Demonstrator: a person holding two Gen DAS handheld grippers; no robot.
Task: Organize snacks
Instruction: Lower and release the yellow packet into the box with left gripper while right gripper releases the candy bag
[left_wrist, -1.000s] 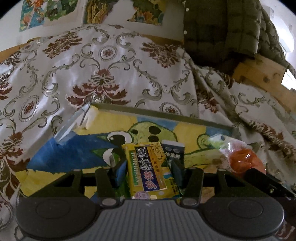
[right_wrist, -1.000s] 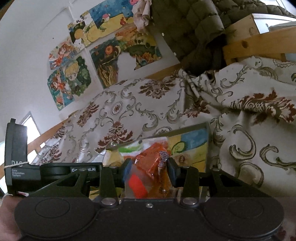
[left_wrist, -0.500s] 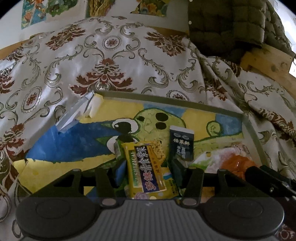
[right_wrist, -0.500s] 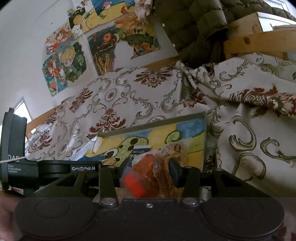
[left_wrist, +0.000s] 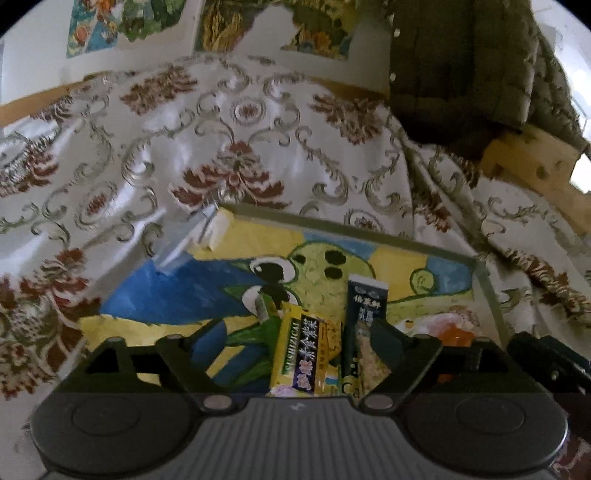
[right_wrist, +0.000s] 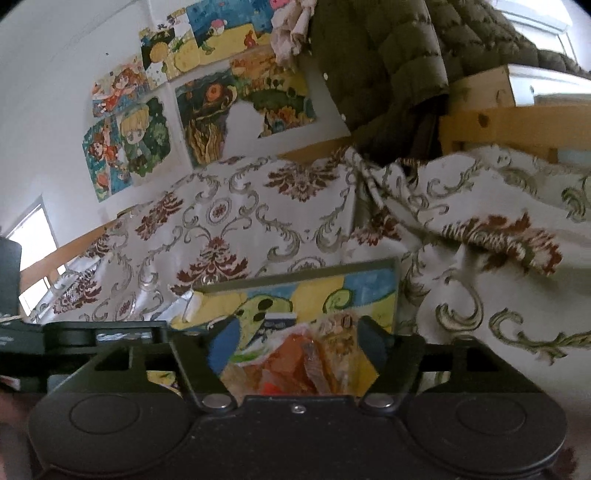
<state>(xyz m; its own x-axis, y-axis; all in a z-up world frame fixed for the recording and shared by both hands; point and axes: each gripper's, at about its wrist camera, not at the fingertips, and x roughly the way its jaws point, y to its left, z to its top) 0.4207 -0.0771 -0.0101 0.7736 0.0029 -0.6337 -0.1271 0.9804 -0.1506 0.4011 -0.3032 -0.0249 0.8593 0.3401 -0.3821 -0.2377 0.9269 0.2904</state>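
A shallow tray (left_wrist: 332, 225) with a painted green creature lies on the bedspread. In it are a yellow snack packet (left_wrist: 306, 354), a dark blue packet (left_wrist: 364, 310) beside it and a clear bag of orange snacks (left_wrist: 452, 332) at the right end. My left gripper (left_wrist: 297, 325) hangs over the yellow packet with its jaws opening. The packet lies between them with no pad pressing on it. My right gripper (right_wrist: 297, 323) is opening too, and the orange bag (right_wrist: 306, 363) rests in the tray (right_wrist: 295, 275) between its spread fingers. The right gripper's body (left_wrist: 546, 362) shows at the left view's lower right.
A floral bedspread (left_wrist: 240, 147) surrounds the tray and bunches up in folds (right_wrist: 498, 240) on its right. An olive quilted jacket (left_wrist: 461, 62) hangs over a wooden bed frame (left_wrist: 535, 173) at the back right. Paintings (right_wrist: 207, 110) cover the wall behind.
Both grippers were shut on their snacks and have spread wide. The yellow packet and the orange bag now lie loose in the tray. Both views have drawn back a little.
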